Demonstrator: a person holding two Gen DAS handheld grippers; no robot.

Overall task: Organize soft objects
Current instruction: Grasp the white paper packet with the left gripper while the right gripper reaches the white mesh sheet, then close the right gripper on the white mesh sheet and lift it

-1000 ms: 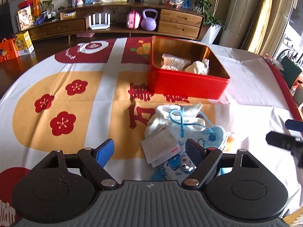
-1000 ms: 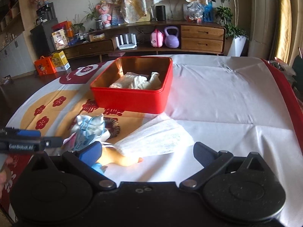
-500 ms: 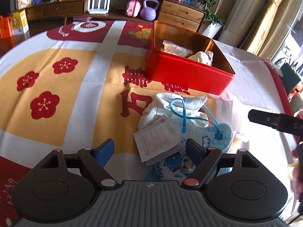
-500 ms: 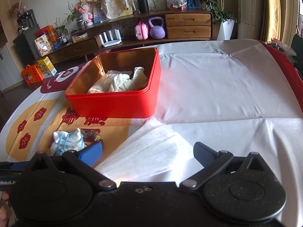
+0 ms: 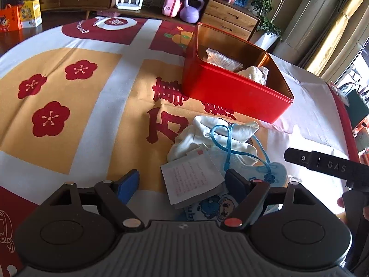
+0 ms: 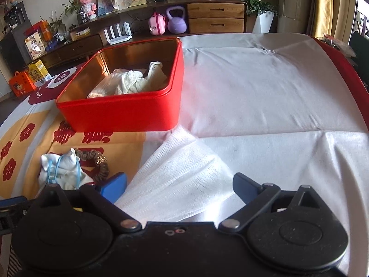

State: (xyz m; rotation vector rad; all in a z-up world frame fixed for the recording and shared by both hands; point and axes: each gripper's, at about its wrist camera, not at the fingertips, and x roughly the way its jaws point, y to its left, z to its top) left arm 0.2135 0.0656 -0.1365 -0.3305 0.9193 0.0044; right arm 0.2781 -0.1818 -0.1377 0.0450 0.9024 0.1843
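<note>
The red tin (image 6: 120, 113) is sitting mid-table with a few pale cloths already inside. Just in front of it, the white gauzy cloth (image 6: 182, 184) is lying flat between the jaws of the right gripper (image 6: 180, 188), which are closing but not pinching yet. It's looking light and floppy, so bunching a fold beats grabbing an edge. Also in front of the tin, the drawstring pouch (image 5: 221, 138) with its paper tag is waiting; the left gripper (image 5: 182, 184) is hanging wide open over it, probably holding nothing.
</note>
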